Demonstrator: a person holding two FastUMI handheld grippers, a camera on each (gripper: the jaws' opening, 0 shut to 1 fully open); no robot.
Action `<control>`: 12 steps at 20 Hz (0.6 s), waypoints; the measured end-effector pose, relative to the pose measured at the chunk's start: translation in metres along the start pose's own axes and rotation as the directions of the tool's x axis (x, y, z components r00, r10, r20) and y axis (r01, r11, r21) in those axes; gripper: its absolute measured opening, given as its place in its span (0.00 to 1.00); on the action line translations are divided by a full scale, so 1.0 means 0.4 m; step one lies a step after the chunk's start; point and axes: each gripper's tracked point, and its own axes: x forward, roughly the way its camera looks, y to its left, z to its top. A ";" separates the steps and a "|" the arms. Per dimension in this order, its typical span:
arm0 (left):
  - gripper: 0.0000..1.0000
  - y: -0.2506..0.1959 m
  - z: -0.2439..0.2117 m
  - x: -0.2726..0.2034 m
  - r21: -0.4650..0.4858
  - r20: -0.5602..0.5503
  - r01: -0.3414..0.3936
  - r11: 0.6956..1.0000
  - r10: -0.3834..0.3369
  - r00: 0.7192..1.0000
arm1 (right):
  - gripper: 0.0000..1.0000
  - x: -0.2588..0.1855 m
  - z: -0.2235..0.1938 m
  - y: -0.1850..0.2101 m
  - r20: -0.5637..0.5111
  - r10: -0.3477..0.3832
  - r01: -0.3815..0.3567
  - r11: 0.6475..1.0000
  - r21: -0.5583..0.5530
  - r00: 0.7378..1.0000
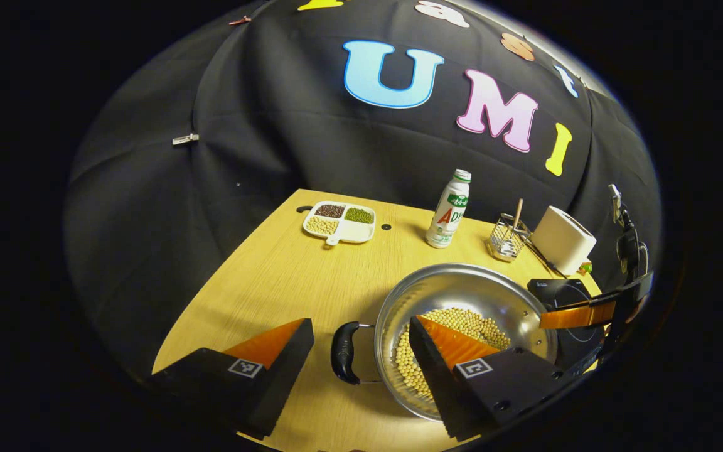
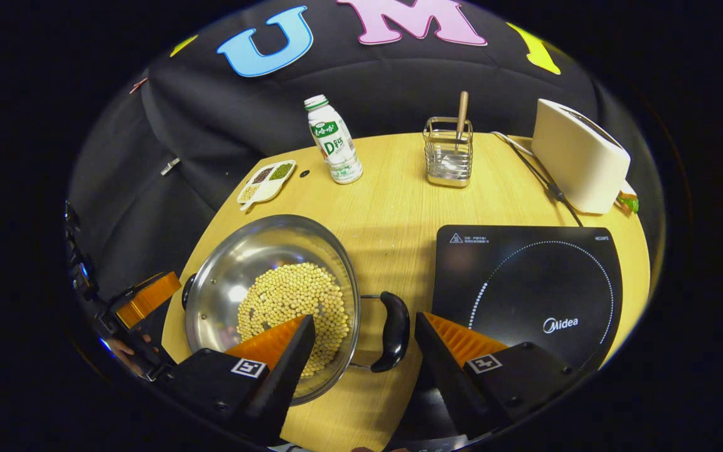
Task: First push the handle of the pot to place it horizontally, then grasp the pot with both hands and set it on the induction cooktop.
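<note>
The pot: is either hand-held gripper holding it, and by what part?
Neither. Each hand-held gripper is open astride a handle of the pot.

left claw (image 1: 361,351): fingers spread wide, level | right claw (image 2: 361,348): fingers spread wide, level

One pot (image 2: 272,301), one cooktop (image 2: 528,289), one bottle (image 2: 334,140), one toaster (image 2: 578,157).

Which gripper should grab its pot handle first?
Either: left gripper and right gripper are both open, each straddling a handle of the pot.
</note>
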 end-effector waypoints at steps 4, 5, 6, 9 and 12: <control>0.96 -0.002 -0.035 0.055 -0.029 -0.047 0.036 0.999 -0.038 0.998 | 1.00 0.031 -0.008 0.014 -0.024 0.005 -0.005 1.000 0.004 1.000; 0.96 0.002 -0.042 0.069 -0.031 -0.060 0.041 0.999 -0.042 0.997 | 1.00 0.040 -0.010 0.014 -0.032 -0.001 0.001 1.000 0.000 0.999; 0.96 0.004 -0.054 0.083 -0.033 -0.078 0.043 0.999 -0.046 0.996 | 0.99 0.046 -0.006 0.015 -0.028 -0.008 0.008 1.000 -0.002 1.000; 0.96 0.001 -0.086 0.111 -0.042 -0.132 0.070 0.997 -0.075 0.988 | 0.99 0.064 0.003 0.016 -0.031 -0.024 0.024 1.000 0.010 0.999; 0.94 0.000 -0.122 0.124 -0.069 -0.179 0.079 0.994 -0.091 0.980 | 0.99 0.085 0.002 0.018 -0.045 -0.038 0.039 0.999 0.013 0.998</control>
